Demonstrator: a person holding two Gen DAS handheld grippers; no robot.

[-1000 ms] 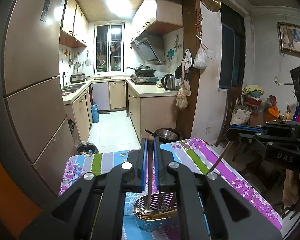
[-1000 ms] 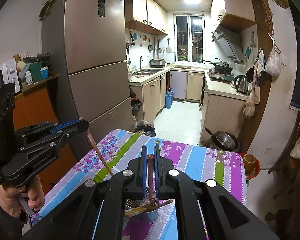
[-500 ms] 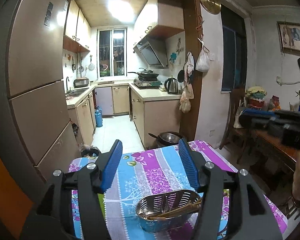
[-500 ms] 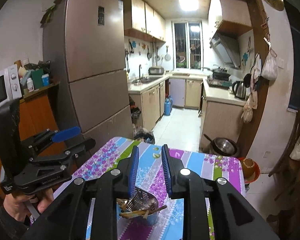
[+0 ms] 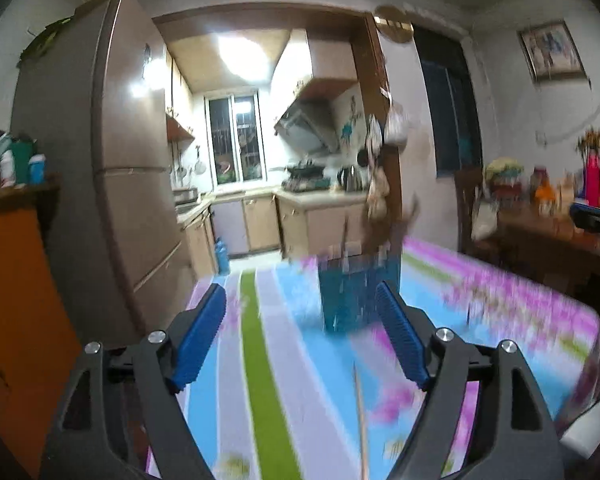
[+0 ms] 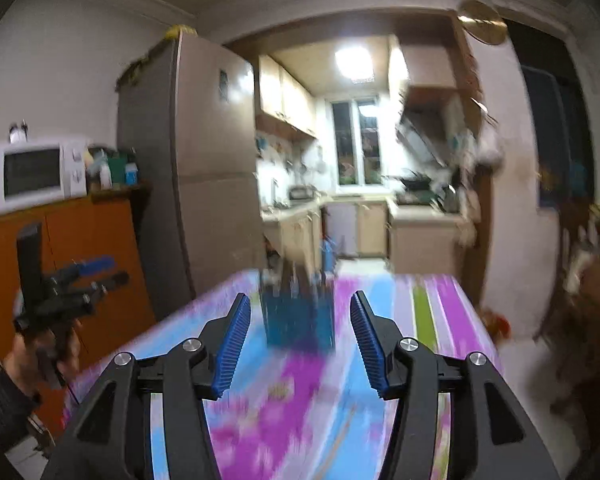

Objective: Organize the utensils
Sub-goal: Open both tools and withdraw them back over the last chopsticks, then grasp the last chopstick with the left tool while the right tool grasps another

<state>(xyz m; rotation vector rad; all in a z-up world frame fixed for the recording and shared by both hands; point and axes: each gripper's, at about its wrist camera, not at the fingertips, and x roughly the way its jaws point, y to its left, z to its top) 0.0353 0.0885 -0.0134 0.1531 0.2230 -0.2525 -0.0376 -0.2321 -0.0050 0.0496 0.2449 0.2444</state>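
Both views are blurred by motion. A blue utensil holder (image 5: 350, 292) stands on the striped floral tablecloth (image 5: 268, 400), with dark handles sticking out of its top. My left gripper (image 5: 300, 286) points at it from a short way back; its jaws are opening and nothing is between them. A thin wooden chopstick (image 5: 360, 420) lies on the cloth under that gripper. In the right wrist view the same blue holder (image 6: 298, 320) sits just past my right gripper (image 6: 300, 296), whose jaws are also opening and hold nothing. A hand holds the left gripper (image 6: 72, 280) at the left.
A tall fridge (image 5: 132, 200) stands left of the table, beside an orange cabinet (image 6: 92, 248) bearing a microwave (image 6: 36, 174). A wooden side table (image 5: 560, 232) with bottles stands to the right. The kitchen doorway lies beyond the table's far edge (image 6: 380, 276).
Both grippers went from shut on a chopstick to open and let it go. Both have swung down and away; the metal basket is out of view and a blue holder is ahead.
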